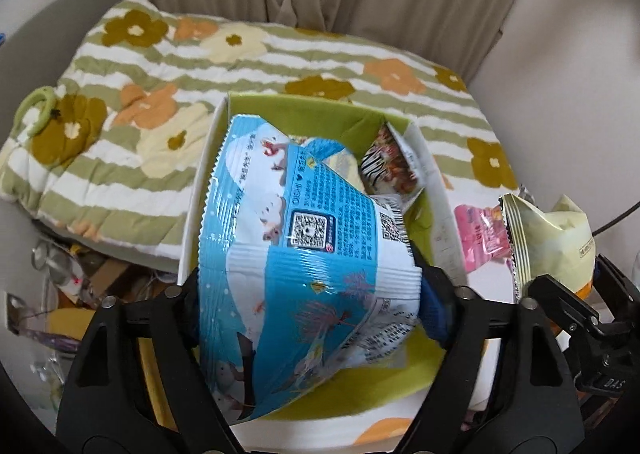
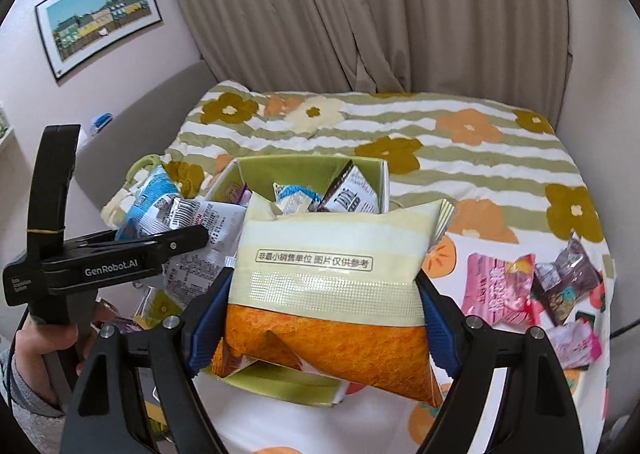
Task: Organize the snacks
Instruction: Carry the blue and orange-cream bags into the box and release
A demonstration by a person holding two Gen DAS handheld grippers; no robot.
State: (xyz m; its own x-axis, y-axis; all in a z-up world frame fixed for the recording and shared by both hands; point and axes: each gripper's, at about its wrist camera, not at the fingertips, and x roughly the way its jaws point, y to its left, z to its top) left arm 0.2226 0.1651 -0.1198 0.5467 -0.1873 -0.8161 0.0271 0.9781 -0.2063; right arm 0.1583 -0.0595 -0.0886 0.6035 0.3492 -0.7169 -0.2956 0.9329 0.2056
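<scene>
Left wrist: left gripper [image 1: 308, 294] is pinched on the blue bag [image 1: 296, 254], one finger on each side of its near half. Bag hangs over the green box [image 1: 304, 109], far end tilted toward the box's left wall. Box sits on the flowered quilt [image 1: 120, 101] and already holds packets, including a striped one [image 1: 390, 163] at far right. Pink packet [image 1: 480, 234] lies right of the box. Right edge of the view shows the yellow bag [image 1: 552, 238] carried by the other tool.

Handling, my read: puffed foil pillow, light, air-filled, slick film, contents probably brittle. Side pinch on the belly works, but squeeze gently; the crimped end seam is the safer hold. It will flop and may slide if tipped.

Right wrist: right gripper [image 2: 320, 314] is clamped on the yellow bag [image 2: 332, 282], blue pads [image 2: 208, 318] pressed into both side edges, orange lower part nearest the camera. Bag is held just near of the box [image 2: 312, 173], above its near rim. Left gripper [image 2: 140, 250] is at left with the blue bag [image 2: 160, 209]. Loose packets [image 2: 532, 294] lie on the quilt at right, well apart from the box.

Same kind of material: light, soft, slippery, crushable. Box looks fairly full, so lay it flat on top.
</scene>
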